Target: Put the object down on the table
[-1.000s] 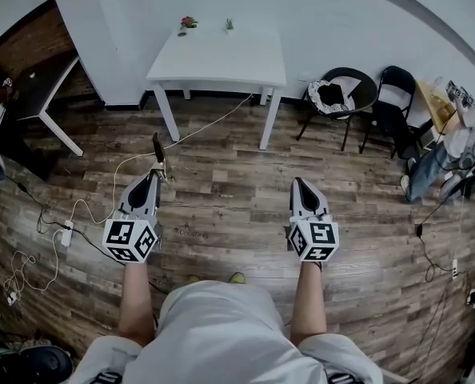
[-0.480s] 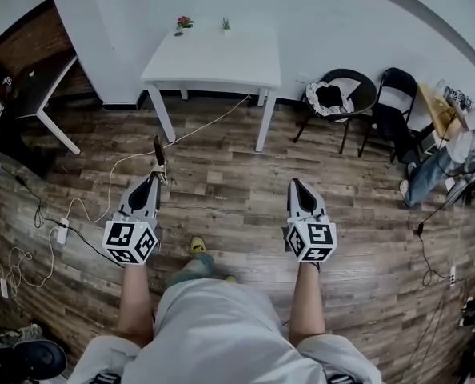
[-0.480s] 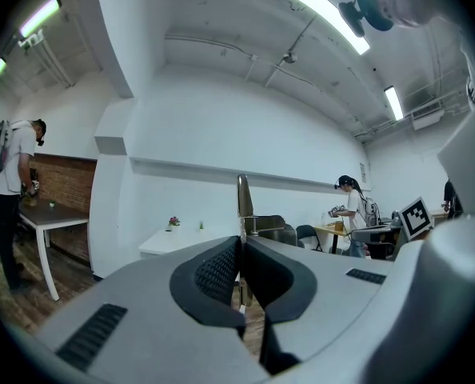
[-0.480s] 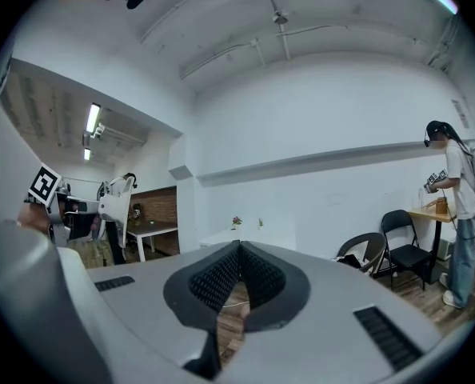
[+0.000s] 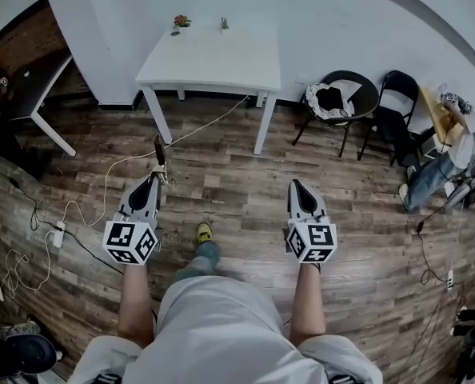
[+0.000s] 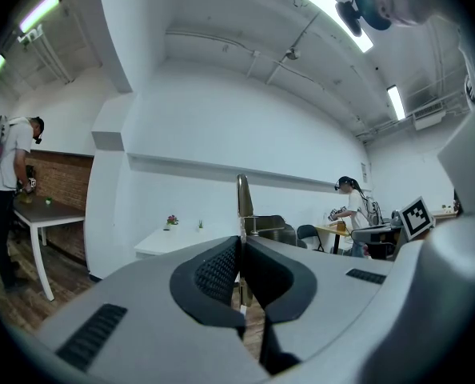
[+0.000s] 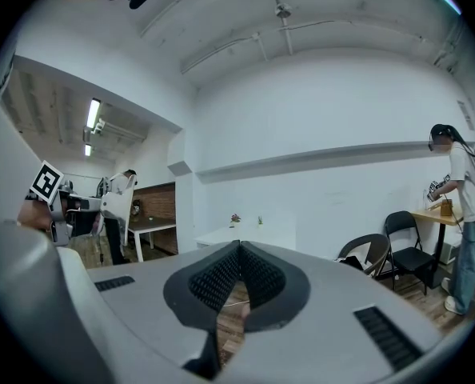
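My left gripper [image 5: 155, 179] is shut on a thin, flat, dark metal object [image 5: 158, 151] that stands upright out of its tips. In the left gripper view that object [image 6: 243, 203] rises as a narrow strip from the closed pads of the left gripper [image 6: 241, 245]. My right gripper [image 5: 295, 187] is shut with nothing in it, and its pads meet in the right gripper view [image 7: 238, 251]. Both are held level above the wooden floor, some way short of the white table [image 5: 213, 61], which also shows ahead in both gripper views [image 6: 169, 242] [image 7: 249, 234].
Two small potted plants [image 5: 181, 22] stand at the table's far edge. Black chairs [image 5: 343, 94] are to its right, a person at a desk [image 5: 465, 130] further right, another desk [image 5: 45, 86] and a person at the left. A cable [image 5: 105, 184] and power strip [image 5: 58, 234] lie on the floor.
The white table has come a little closer as the person walks toward it. A foot in a yellow shoe has stepped forward between the grippers. Both grippers stay shut.
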`<move>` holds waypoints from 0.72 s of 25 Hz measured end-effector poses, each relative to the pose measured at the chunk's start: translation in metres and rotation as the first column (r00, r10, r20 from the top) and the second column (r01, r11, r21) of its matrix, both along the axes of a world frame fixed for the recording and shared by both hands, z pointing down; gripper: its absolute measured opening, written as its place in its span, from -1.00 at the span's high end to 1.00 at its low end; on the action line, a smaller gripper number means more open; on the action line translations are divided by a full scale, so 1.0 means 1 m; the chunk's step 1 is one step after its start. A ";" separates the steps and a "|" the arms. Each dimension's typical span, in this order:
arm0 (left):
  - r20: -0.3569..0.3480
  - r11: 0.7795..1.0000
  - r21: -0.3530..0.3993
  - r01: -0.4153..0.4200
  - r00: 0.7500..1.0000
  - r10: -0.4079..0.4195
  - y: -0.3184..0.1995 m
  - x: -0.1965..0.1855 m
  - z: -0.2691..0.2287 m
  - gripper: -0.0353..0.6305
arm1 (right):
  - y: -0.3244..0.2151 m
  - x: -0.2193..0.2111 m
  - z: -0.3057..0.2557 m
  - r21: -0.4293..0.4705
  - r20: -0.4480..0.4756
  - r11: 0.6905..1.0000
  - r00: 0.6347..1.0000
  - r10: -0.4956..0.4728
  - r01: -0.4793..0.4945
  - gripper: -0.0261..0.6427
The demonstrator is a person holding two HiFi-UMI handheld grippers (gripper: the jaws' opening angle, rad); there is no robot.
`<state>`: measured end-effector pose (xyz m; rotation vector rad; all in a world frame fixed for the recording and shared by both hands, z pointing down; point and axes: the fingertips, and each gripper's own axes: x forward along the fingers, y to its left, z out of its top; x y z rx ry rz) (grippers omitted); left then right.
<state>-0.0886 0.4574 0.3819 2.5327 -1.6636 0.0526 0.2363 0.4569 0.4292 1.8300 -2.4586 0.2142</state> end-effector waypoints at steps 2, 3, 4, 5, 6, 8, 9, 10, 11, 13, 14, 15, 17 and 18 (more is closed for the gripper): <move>-0.006 1.000 -0.004 0.001 1.000 -0.001 -0.016 -0.003 0.004 0.83 | -0.016 -0.003 0.003 -0.003 -0.003 1.000 1.000 0.001 -0.001 0.89; -0.011 1.000 -0.010 0.002 1.000 -0.002 -0.026 -0.005 0.006 0.83 | -0.025 -0.005 0.004 -0.007 -0.006 1.000 1.000 0.000 0.000 0.89; -0.016 1.000 -0.015 0.002 1.000 -0.003 -0.035 -0.008 0.008 0.83 | -0.034 -0.007 0.005 -0.011 -0.009 1.000 1.000 -0.001 0.001 0.89; -0.020 1.000 -0.020 0.002 1.000 -0.002 -0.045 -0.010 0.010 0.83 | -0.044 -0.010 0.006 -0.014 -0.011 1.000 1.000 -0.002 0.002 0.89; -0.023 1.000 -0.024 0.000 1.000 -0.001 -0.056 -0.012 0.011 0.83 | -0.054 -0.012 0.006 -0.017 -0.012 1.000 1.000 -0.002 0.002 0.89; -0.025 0.999 -0.033 -0.004 1.000 0.003 -0.079 -0.015 0.013 0.83 | -0.077 -0.015 0.006 -0.026 -0.016 1.000 1.000 0.001 -0.001 0.89; -0.027 0.999 -0.038 -0.006 1.000 0.005 -0.092 -0.017 0.014 0.83 | -0.088 -0.017 0.006 -0.031 -0.016 0.999 1.000 0.004 -0.004 0.89; -0.028 0.999 -0.041 -0.007 1.000 0.006 -0.104 -0.019 0.014 0.83 | -0.099 -0.019 0.006 -0.035 -0.016 0.999 1.000 0.006 -0.006 0.89; -0.029 0.999 -0.043 -0.009 1.000 0.007 -0.117 -0.021 0.014 0.83 | -0.112 -0.021 0.006 -0.036 -0.017 0.999 1.000 0.007 -0.007 0.89; -0.028 0.999 -0.046 -0.012 1.000 0.011 -0.145 -0.027 0.013 0.83 | -0.138 -0.027 0.004 -0.039 -0.017 0.999 1.000 0.009 -0.009 0.89; -0.028 0.999 -0.048 -0.014 1.000 0.012 -0.159 -0.029 0.012 0.83 | -0.152 -0.030 0.004 -0.042 -0.018 0.999 1.000 0.010 -0.011 0.89; -0.029 0.999 -0.051 -0.017 0.999 0.016 -0.174 -0.032 0.012 0.83 | -0.166 -0.033 0.003 -0.045 -0.019 0.999 1.000 0.012 -0.013 0.89; -0.031 0.998 -0.055 -0.029 0.999 0.027 -0.203 -0.037 0.012 0.83 | -0.194 -0.040 0.001 -0.047 -0.020 0.999 1.000 0.019 -0.020 0.89; -0.029 0.998 -0.057 -0.035 0.999 0.033 -0.217 -0.040 0.013 0.83 | -0.209 -0.044 0.001 -0.048 -0.020 0.999 1.000 0.022 -0.022 0.89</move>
